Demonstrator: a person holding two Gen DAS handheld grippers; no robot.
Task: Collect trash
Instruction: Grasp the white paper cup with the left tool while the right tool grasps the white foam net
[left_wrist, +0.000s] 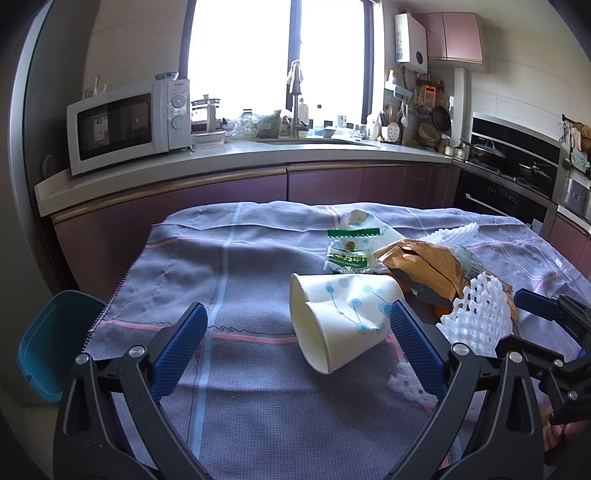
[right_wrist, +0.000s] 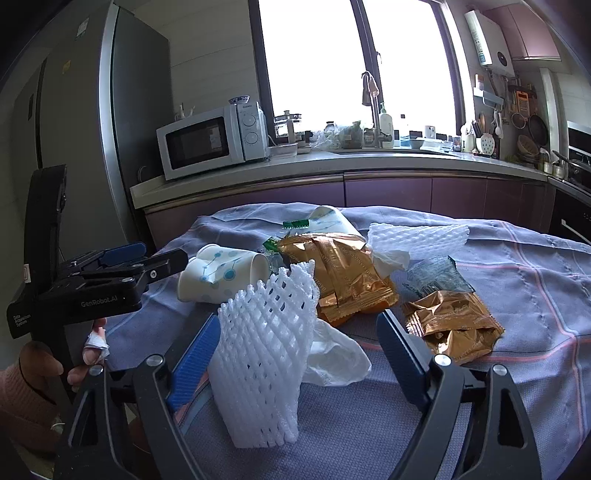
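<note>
- Left wrist view: your left gripper (left_wrist: 298, 325) is spread wide, its blue fingers either side of a dented paper cup (left_wrist: 338, 317) lying on its side on the grey cloth (left_wrist: 221, 280); a teal bin (left_wrist: 51, 343) sits off the table's left edge.
- Right wrist view: your right gripper (right_wrist: 295, 343) gapes too, with a white foam net (right_wrist: 269, 354) standing between its fingers, gold wrappers (right_wrist: 347, 280) just behind.

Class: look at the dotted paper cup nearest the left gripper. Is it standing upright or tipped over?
Tipped over. The paper cup lies on its side on the cloth, its open mouth facing sideways and its wall dented.
</note>
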